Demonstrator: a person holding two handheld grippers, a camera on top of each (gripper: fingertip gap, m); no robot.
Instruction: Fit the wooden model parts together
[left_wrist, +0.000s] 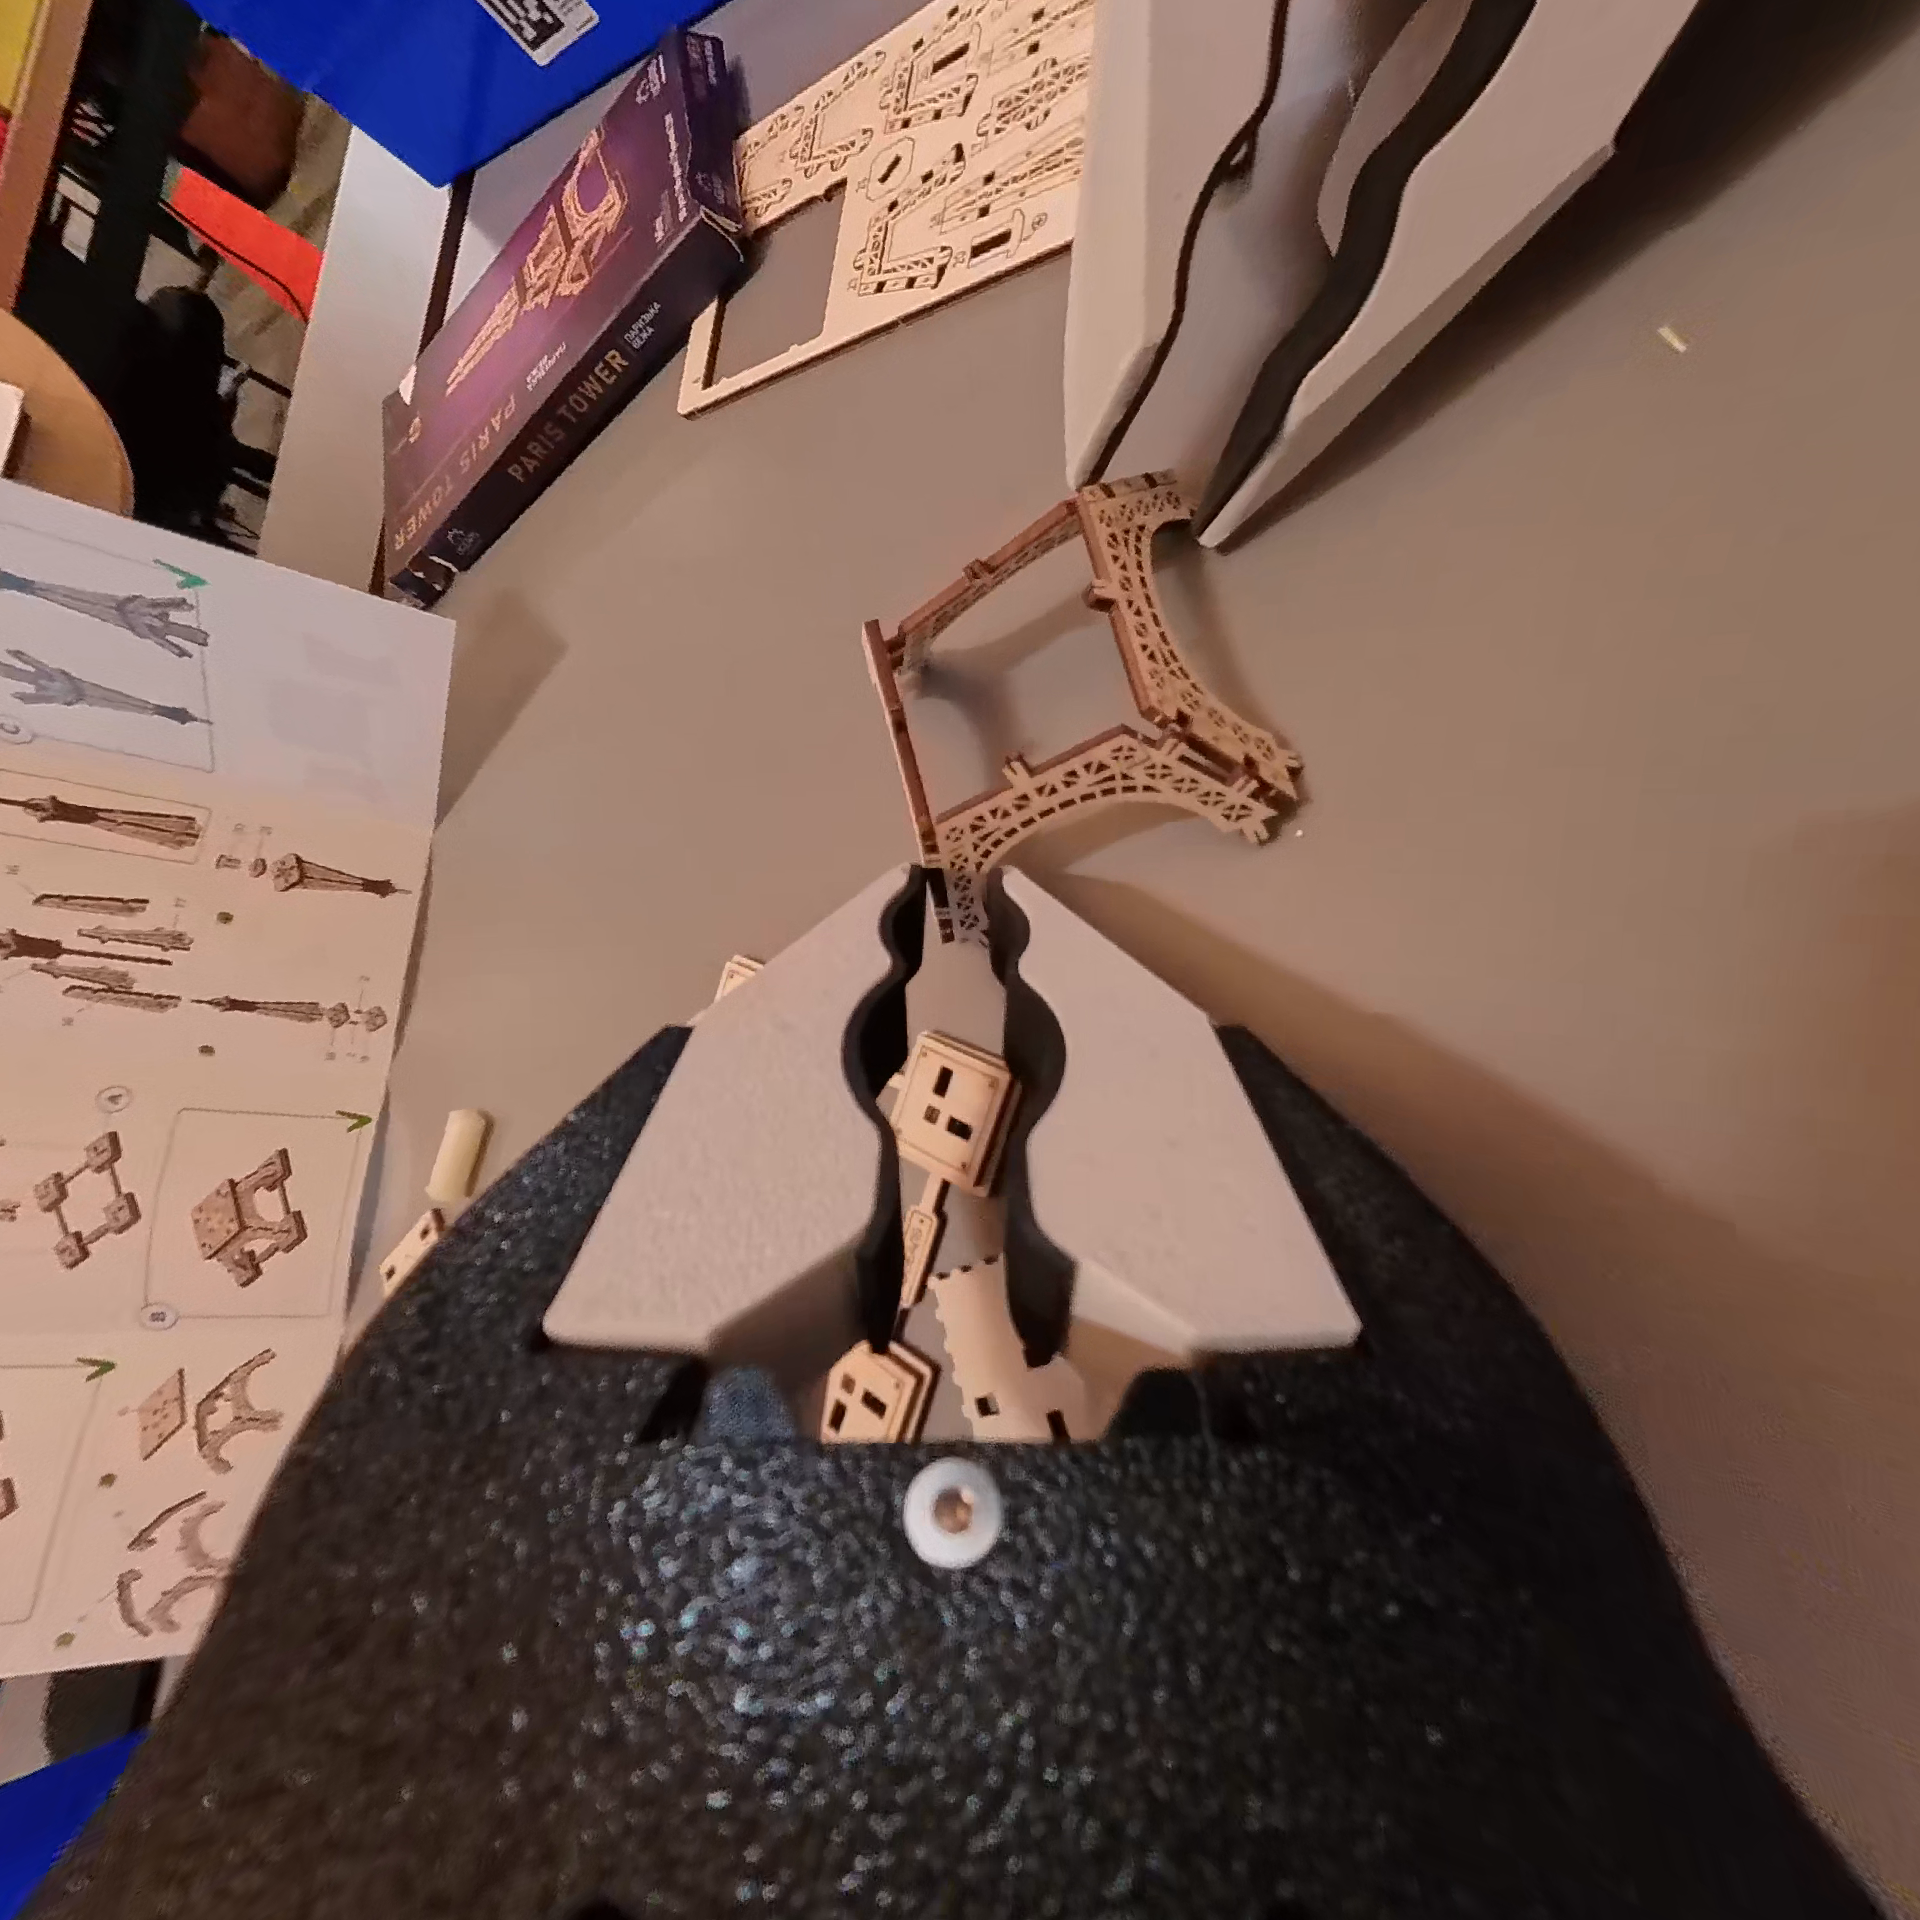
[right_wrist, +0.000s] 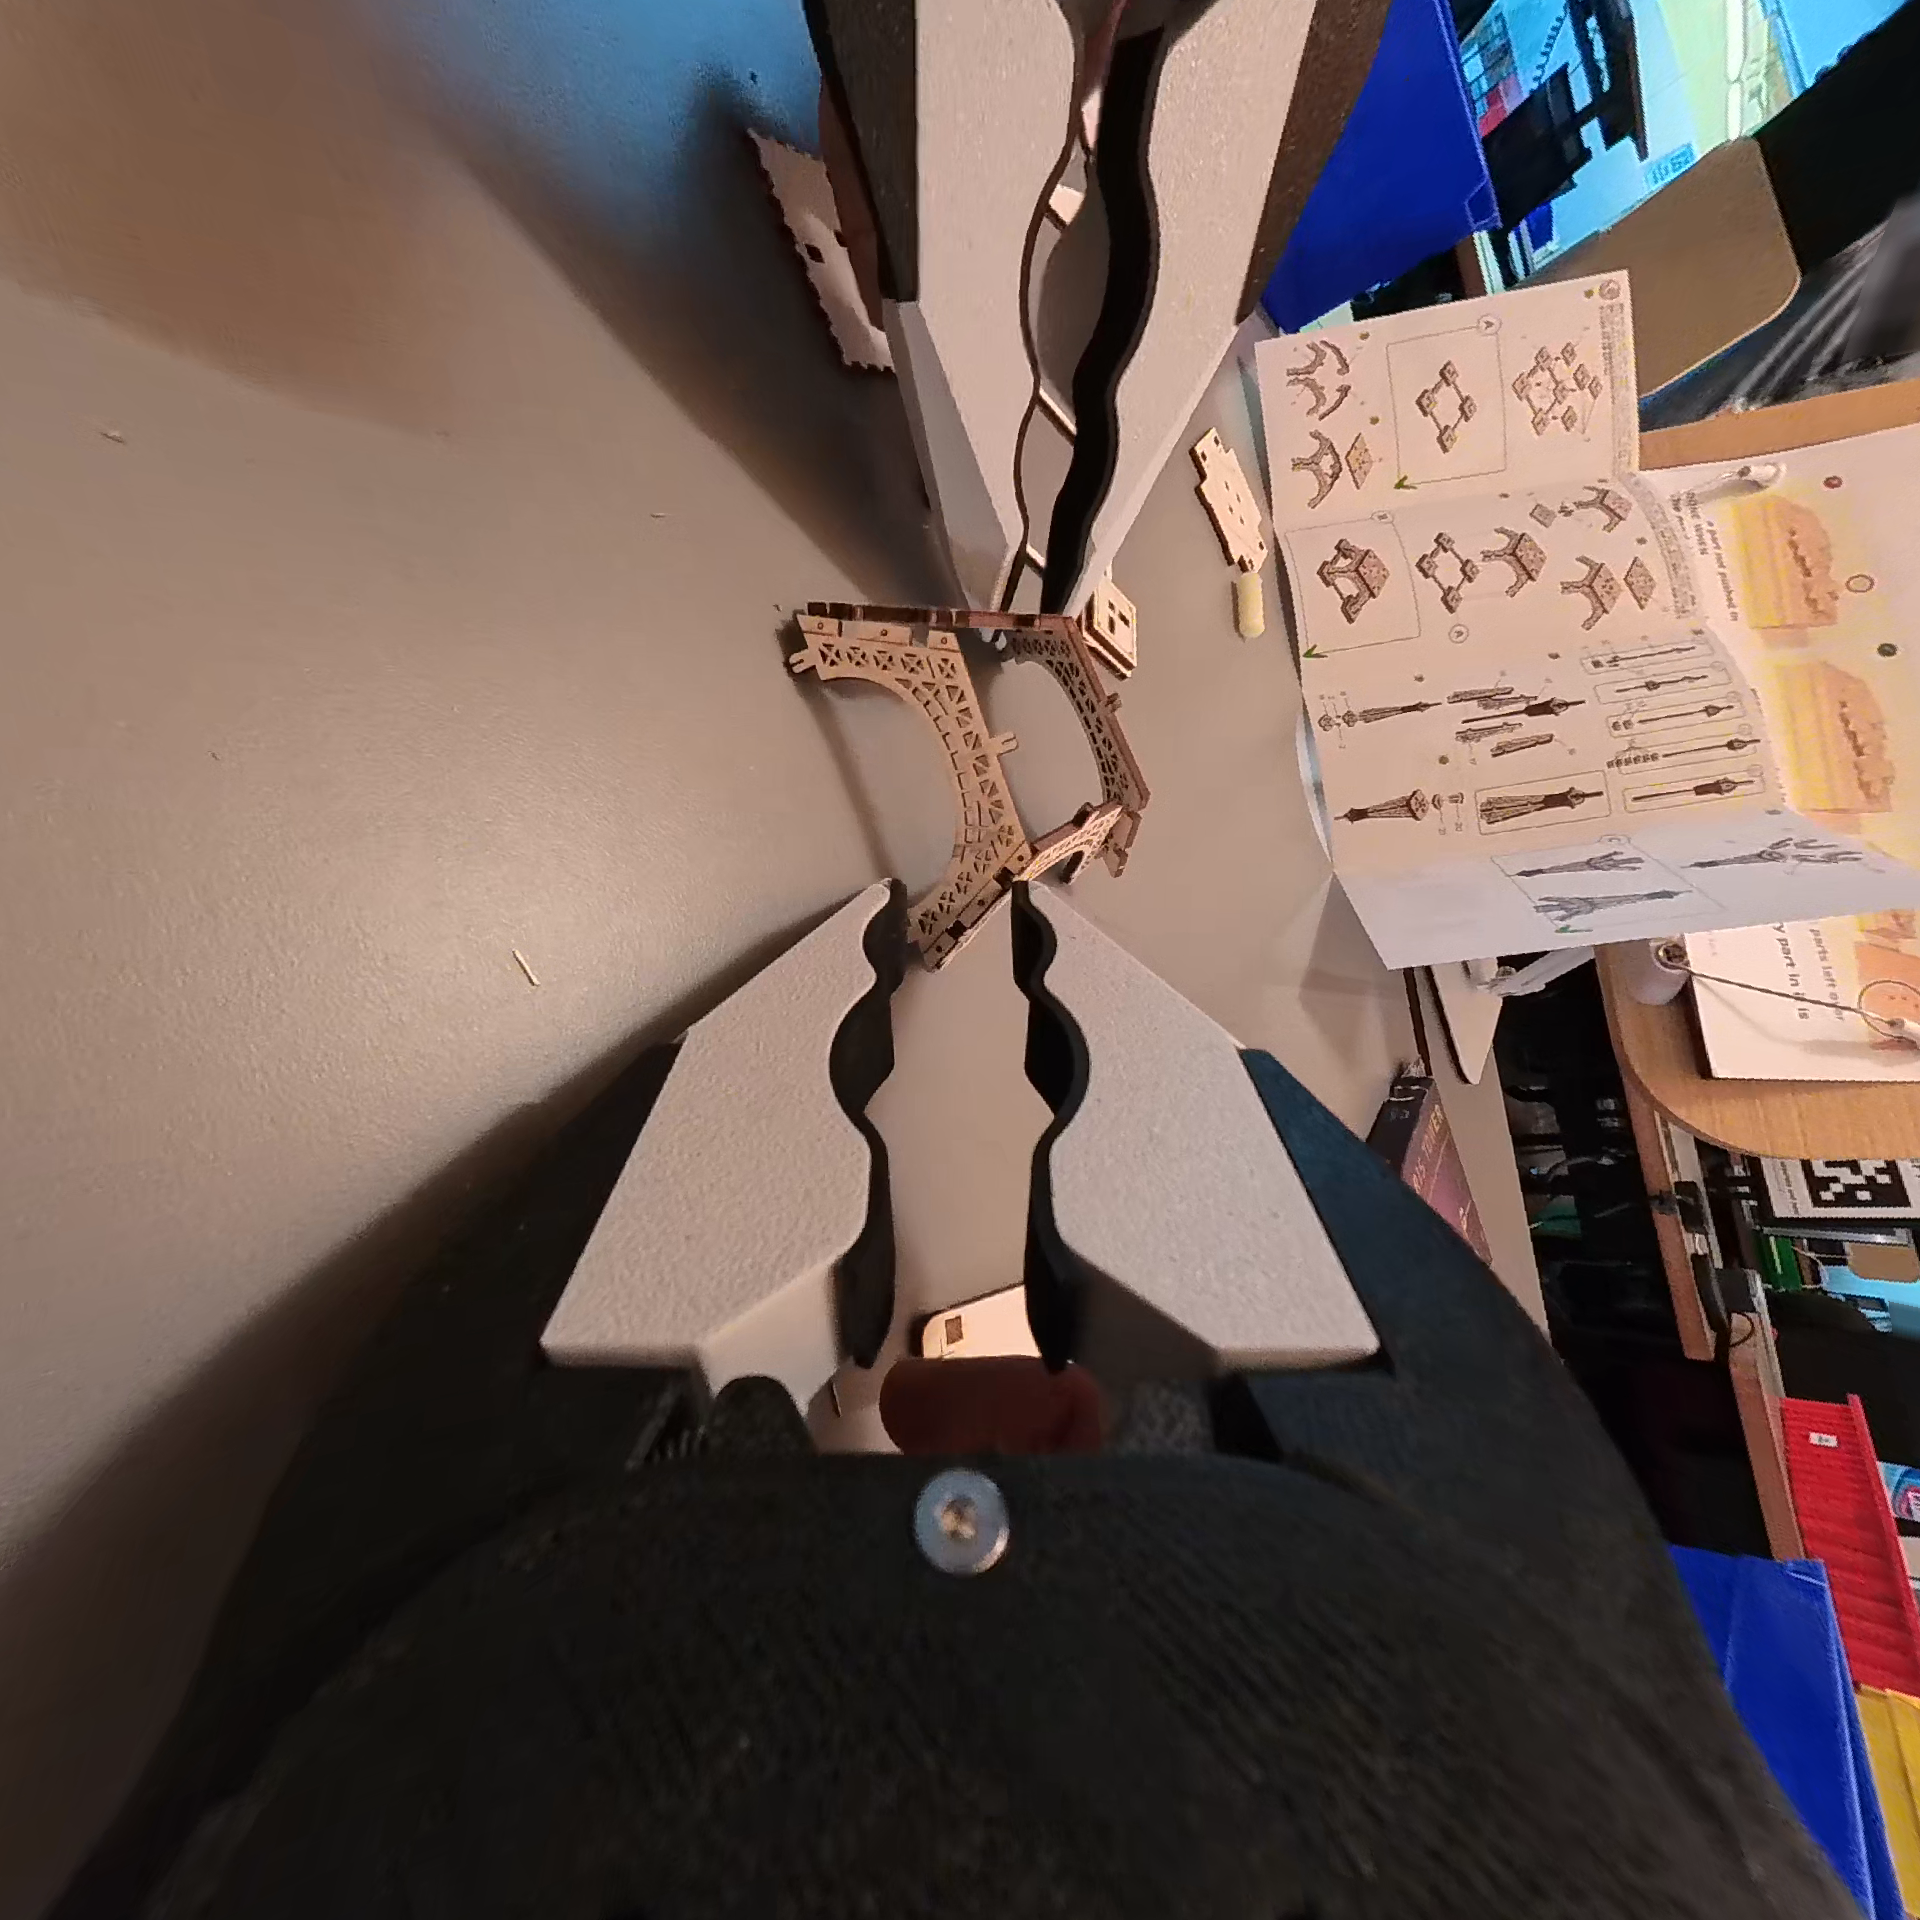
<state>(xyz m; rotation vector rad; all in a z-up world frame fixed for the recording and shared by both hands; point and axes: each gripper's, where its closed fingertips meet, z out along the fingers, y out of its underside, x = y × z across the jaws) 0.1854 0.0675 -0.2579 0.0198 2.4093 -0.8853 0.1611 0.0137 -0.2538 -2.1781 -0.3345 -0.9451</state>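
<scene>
While the wooden arch frame (left_wrist: 1091, 717) lies on the grey desk (left_wrist: 1455, 1039), it is gripped from two opposite ends. This frame is made of four lattice arches joined at the corners into a square ring, like the lower part of a tower model.

In the left wrist view, the left gripper (left_wrist: 961, 904) is seen with its jaws nearly closed, and the foot of one arch is pinched between the tips. Under this gripper, a wooden base frame (left_wrist: 951, 1127) with square corner blocks is seen through the narrow gap, lying flat on the desk.

In the right wrist view, the right gripper (right_wrist: 951, 914) is held with its jaws a little more apart, and the opposite corner of the arch frame (right_wrist: 966, 769) is placed between the tips. Contact is seen at the right tip, but at the left tip it cannot be told for sure. The left gripper (right_wrist: 1039, 603) is seen from the far side, at the other end of the frame.

An instruction sheet (left_wrist: 197, 1039) is laid open just beside the work area. A purple model box (left_wrist: 561, 343) and a punched-out wooden parts sheet (left_wrist: 914, 197) are placed farther back. A small pale wax stick (left_wrist: 457, 1148) is seen near the instruction sheet.
</scene>
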